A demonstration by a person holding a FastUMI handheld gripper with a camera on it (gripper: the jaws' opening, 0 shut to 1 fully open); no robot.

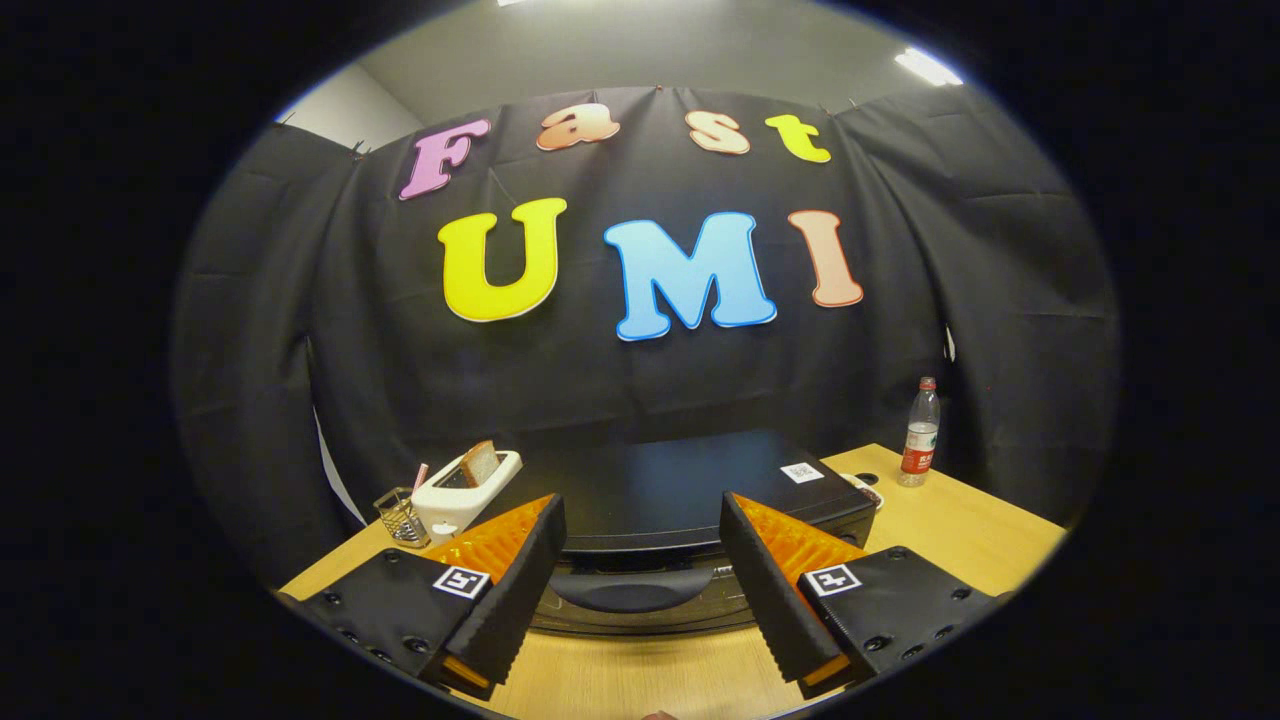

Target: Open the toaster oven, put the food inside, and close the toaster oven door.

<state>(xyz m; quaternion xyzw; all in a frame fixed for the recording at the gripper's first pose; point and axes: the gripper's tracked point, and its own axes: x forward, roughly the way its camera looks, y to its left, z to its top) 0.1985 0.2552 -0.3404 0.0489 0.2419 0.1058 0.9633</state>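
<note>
Gripper view: looks forward over a wooden table [960, 530] toward the booth's black cloth wall.
Gripper [640, 590]: fingers spread wide, nothing held, nothing touched.
Toaster oven [700, 490]: black, low and wide, dead ahead at 12 o'clock from the fingers, front face turned toward them.
Door handle [630, 590]: dark curved bar across the upper front of the oven door, seen in the gap between the two fingers, apart from both.
Handle axis: runs 9 o'clock to 3 o'clock, crosswise to the fingers' reach.
Key relation: handle centred between the fingers and just ahead of the tips; fingers flank the handle's ends rather than sit above and below the bar.
Door: shut, by the look of the flush front; opening step judged not yet done.
Next move, as a judgement: short advance at 12 o'clock onto the bar, then a pull back and down; closing on the bar's thin section would likely call for a roll of the gripper.
Food: slice of toast [481, 463] standing in a white pop-up toaster [455, 500], at 10 o'clock from the fingers, just beside the oven's left end.
Wire basket [402, 517]: near the toaster's left, at 10 o'clock.
Water bottle [921, 432]: upright at 2 o'clock, beyond the oven's right end, well apart from the fingers.
Risk: pushing the oven backward on contact.
</note>
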